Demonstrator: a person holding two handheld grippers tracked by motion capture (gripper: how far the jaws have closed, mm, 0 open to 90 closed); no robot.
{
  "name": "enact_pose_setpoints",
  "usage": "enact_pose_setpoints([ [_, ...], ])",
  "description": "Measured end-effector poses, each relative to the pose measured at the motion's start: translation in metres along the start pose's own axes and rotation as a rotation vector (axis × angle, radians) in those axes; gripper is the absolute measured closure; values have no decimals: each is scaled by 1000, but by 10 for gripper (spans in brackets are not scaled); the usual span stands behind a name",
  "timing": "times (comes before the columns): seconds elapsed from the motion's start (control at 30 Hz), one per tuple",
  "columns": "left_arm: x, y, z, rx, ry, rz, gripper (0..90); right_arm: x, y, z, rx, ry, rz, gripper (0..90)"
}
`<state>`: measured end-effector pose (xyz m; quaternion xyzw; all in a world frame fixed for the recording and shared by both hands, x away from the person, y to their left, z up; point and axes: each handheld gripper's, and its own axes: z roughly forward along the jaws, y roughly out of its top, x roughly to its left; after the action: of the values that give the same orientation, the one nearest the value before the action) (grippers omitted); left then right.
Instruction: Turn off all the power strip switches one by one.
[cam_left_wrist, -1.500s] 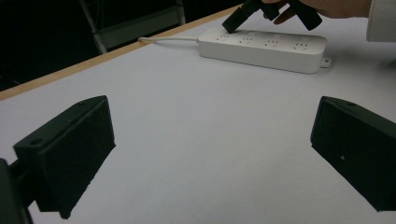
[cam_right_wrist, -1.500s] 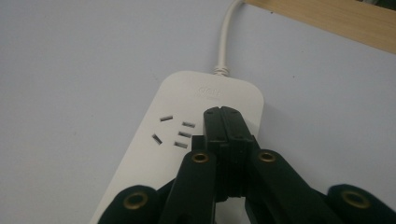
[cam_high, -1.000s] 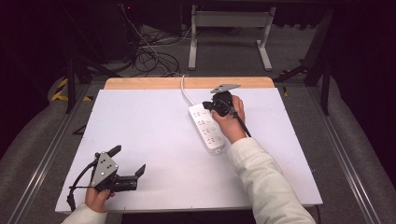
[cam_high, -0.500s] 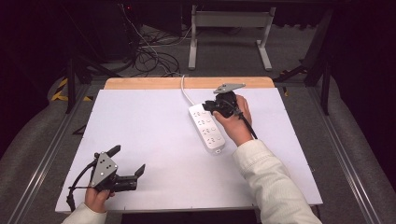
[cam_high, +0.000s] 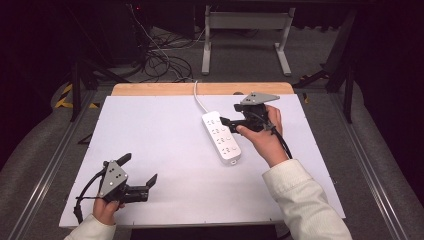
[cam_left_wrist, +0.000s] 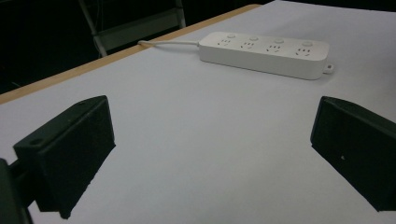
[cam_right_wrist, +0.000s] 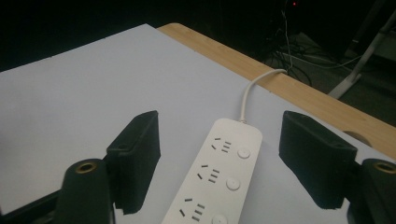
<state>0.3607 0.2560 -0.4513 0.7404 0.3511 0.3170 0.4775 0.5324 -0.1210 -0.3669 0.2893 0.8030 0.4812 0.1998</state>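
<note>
Right gripper view: the power strip (cam_right_wrist: 219, 179) lies on the white table (cam_right_wrist: 70, 107), lengthwise between and beyond the right gripper (cam_right_wrist: 219, 163), whose jaws have just been opening and stand apart, touching nothing. Its long axis runs away from the person, cord end farthest; the left gripper (cam_high: 137, 172), jaws also apart and empty, sits well apart from it.

Power strip (cam_right_wrist: 215, 177) cut off below

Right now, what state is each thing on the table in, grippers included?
Power strip: flat on the table, no plug in any socket, cable trailing off the far edge.
Right gripper: jaws just opened, astride the strip, not touching it.
Left gripper: open, nothing between its jaws.
</note>
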Motion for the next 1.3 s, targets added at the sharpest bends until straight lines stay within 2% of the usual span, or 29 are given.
enact_pose_setpoints([
  [0.17, 0, 0, 0, -1, 2, 0, 4, 7, -8, -23, -17, 27, -8, 195],
  [0.23, 0, 0, 0, 1, 4, 1, 4, 8, -13, -32, -29, 44, 3, 174],
  [0.37, 0, 0, -1, 1, 5, 0, 3, 10, -24, -46, -45, 55, 14, 169],
  [0.67, 0, 1, -1, -5, -3, -11, 4, 12, -58, -71, -38, 58, 17, 144],
  [0.8, 0, 1, -1, -11, -7, -24, 4, 12, -74, -79, -37, 65, 24, 131],
  [0.97, -1, 1, -1, -4, -5, -4, 4, 14, -96, -86, -33, 63, 33, 117],
  [1.3, -2, 2, -2, 6, -14, 5, 3, 12, -141, -90, -55, 86, 56, 107],
])
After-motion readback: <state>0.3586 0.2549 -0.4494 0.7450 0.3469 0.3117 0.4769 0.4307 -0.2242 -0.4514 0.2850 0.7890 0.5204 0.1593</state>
